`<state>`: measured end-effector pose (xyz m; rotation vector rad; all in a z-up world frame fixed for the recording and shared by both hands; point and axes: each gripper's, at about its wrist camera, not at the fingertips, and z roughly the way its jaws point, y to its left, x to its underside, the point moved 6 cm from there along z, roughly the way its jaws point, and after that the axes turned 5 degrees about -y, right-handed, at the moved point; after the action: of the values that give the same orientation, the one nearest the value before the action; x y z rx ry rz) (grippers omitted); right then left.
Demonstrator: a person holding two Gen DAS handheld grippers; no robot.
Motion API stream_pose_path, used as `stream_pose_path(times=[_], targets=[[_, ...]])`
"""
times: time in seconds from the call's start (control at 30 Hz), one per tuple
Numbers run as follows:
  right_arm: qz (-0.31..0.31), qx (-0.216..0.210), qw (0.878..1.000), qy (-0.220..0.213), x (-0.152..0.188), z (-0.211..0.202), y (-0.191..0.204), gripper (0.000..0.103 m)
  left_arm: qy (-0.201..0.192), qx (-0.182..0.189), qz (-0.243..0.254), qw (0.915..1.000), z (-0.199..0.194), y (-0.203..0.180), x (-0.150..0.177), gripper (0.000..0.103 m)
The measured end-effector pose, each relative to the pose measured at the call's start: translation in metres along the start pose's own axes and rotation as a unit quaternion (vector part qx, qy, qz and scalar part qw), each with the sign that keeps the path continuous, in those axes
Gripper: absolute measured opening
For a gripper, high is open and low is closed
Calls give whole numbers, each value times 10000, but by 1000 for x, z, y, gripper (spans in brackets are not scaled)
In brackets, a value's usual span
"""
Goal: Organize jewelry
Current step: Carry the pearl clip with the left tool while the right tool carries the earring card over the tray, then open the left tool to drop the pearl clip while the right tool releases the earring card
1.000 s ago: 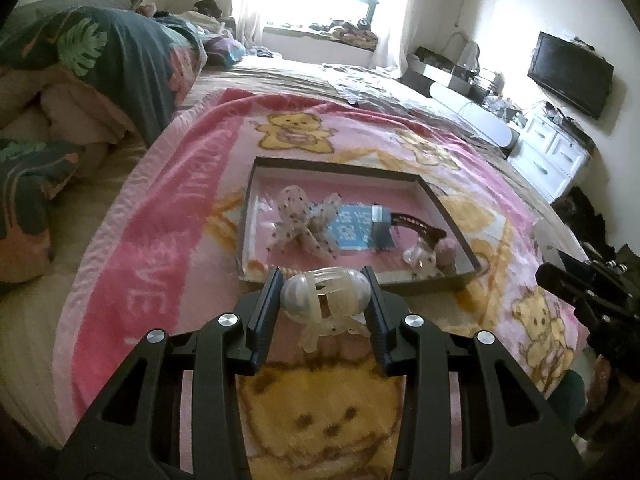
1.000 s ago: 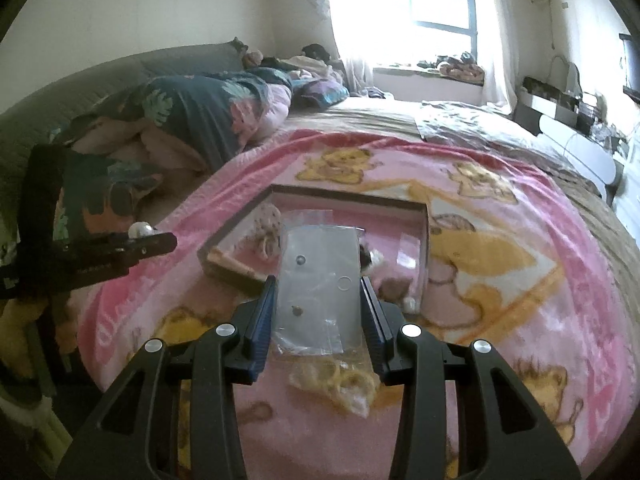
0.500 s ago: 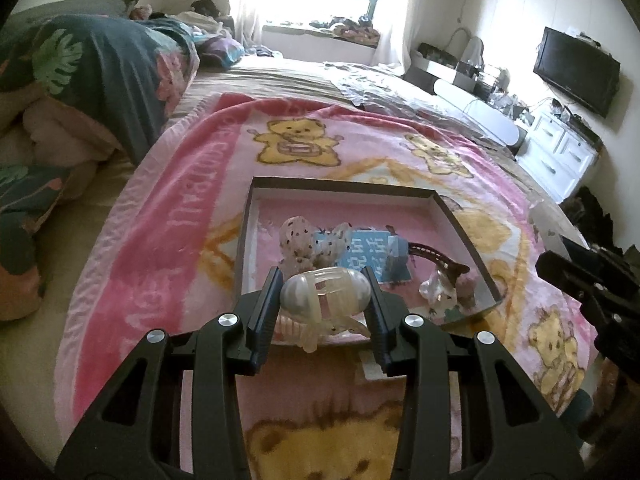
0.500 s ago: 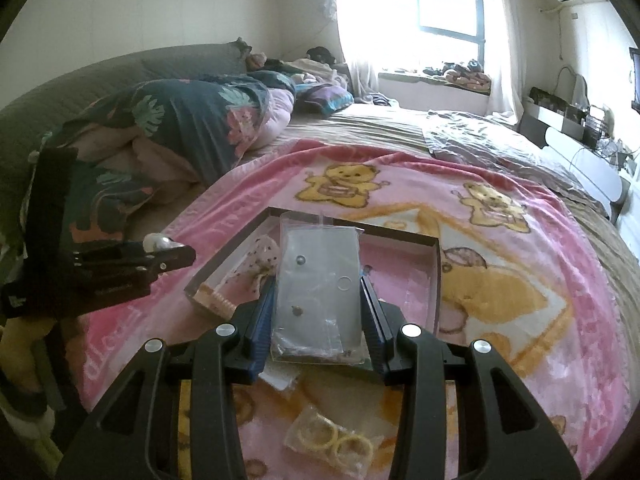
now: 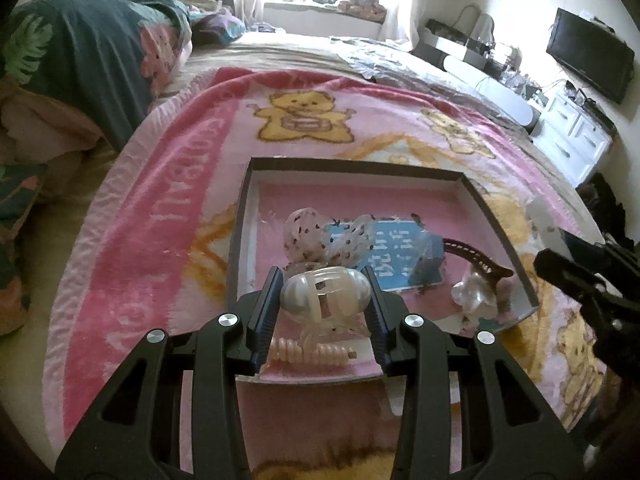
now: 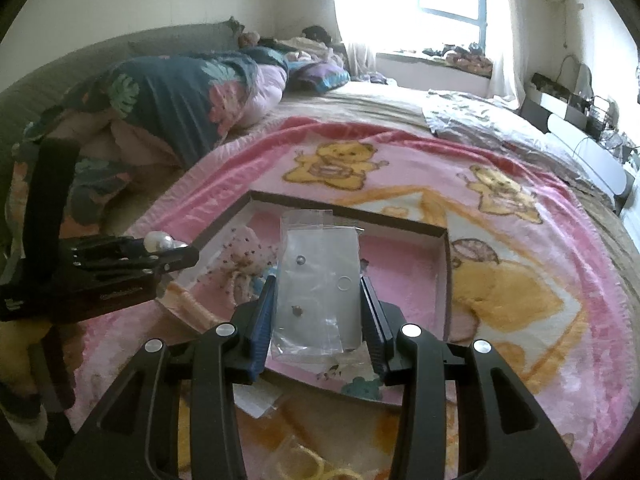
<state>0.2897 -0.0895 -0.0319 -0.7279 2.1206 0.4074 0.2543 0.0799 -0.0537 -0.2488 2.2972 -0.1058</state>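
A shallow dark-rimmed tray (image 5: pixel 356 168) with a pink floor lies on the pink bear blanket. My left gripper (image 5: pixel 325 296) is shut on a pearly white hair claw clip (image 5: pixel 324 294), held over the tray's near edge. My right gripper (image 6: pixel 318 306) is shut on a clear plastic earring packet (image 6: pixel 318 284), held over the tray (image 6: pixel 446 256). In the tray lie a dotted bow (image 5: pixel 308 230), a blue card (image 5: pixel 400 256), a dark hair clip (image 5: pixel 476 256), a pale ornament (image 5: pixel 472 294) and a beaded piece (image 5: pixel 312 354). The left gripper also shows in the right wrist view (image 6: pixel 176 256).
A pink blanket with yellow bears (image 5: pixel 304 116) covers the bed. A rumpled floral duvet (image 5: pixel 88 52) lies at the left. A small bag with yellow rings (image 6: pixel 312 464) lies on the blanket near me. A TV (image 5: pixel 588 54) and white drawers (image 5: pixel 576 140) stand at the right.
Both grippers have moved forward over the tray, each keeping its hold. The tray looks nearer and larger in both views.
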Motion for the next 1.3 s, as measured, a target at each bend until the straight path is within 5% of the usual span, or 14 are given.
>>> stream_pose_path(times=[0.53, 1.03, 1.3], targets=[[-137, -206, 9985, 491, 24, 57, 12, 39, 361, 49, -140, 9992, 40, 10, 8, 31], [-170, -257, 9975, 634, 27, 69, 17, 42, 421, 56, -151, 9990, 45, 11, 5, 31], [-406, -41, 9985, 364, 21, 41, 19, 71, 411, 45, -149, 9990, 45, 10, 5, 33]])
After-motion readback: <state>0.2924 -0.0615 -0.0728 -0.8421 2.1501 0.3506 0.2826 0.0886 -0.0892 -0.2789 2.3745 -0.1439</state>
